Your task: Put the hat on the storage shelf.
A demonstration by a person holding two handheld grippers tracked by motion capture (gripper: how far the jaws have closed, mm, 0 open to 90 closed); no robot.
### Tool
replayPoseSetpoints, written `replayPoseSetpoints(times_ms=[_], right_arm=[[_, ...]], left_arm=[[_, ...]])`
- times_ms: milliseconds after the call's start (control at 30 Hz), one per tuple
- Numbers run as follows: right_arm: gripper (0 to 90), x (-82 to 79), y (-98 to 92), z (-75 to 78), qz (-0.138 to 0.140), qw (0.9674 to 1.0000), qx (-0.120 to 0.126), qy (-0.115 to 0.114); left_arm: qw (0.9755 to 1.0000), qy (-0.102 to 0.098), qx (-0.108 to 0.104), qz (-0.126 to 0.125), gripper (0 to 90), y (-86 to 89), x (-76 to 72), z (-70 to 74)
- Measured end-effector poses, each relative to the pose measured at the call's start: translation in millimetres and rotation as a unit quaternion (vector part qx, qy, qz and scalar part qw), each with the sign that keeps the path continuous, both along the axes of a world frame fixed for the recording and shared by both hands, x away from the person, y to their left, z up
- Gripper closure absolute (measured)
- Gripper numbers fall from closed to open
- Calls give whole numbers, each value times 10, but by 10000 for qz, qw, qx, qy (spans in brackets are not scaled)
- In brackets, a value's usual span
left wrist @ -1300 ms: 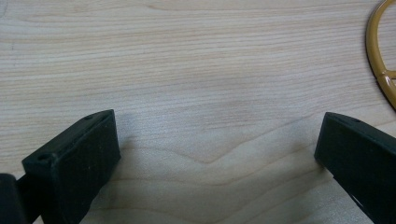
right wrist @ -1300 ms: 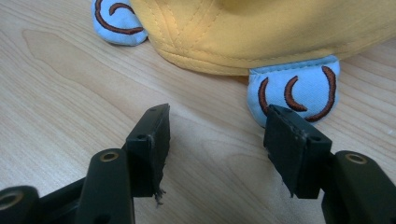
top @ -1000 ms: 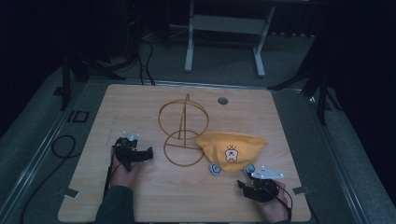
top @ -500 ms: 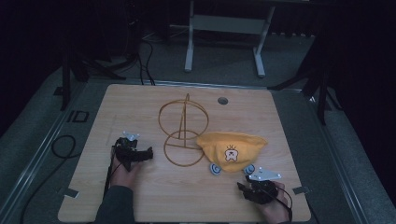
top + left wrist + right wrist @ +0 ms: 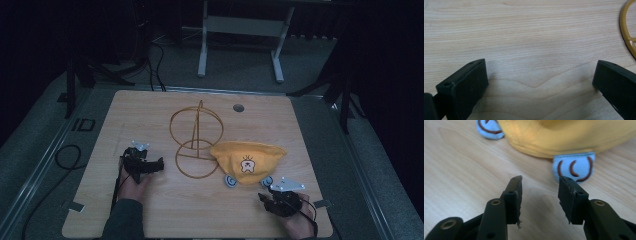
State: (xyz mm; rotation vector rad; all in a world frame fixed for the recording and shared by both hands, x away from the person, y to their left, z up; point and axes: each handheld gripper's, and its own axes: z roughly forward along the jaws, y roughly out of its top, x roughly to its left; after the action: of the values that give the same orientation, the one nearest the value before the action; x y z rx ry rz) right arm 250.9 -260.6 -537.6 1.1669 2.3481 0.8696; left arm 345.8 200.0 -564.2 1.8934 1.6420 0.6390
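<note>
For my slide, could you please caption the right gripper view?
Right gripper, jaws open, just short of the yellow hat's pale blue ear flap.

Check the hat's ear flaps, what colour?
Ear flaps on the yellow hat: light blue with dark brown curved lines. Right gripper view shows them best.

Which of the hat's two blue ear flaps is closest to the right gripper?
The flap just beyond the right gripper, by its right jaw tip. The other flap lies farther off, up left.
</note>
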Motion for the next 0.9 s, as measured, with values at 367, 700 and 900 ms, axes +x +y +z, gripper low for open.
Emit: replayPoseSetpoints(times_ms=[367,700,900], right_arm=[[532,112,-123,51,-352,9993,140,-60],[520,267,-176,31,-296,9995,146,-7],[475,354,-176,-2,-249,9995,159,81]], left_arm=[[10000,0,0,1,0,-1,0,0],[10000,0,0,1,0,-1,0,0],[10000,0,-1,1,0,-1,0,0]])
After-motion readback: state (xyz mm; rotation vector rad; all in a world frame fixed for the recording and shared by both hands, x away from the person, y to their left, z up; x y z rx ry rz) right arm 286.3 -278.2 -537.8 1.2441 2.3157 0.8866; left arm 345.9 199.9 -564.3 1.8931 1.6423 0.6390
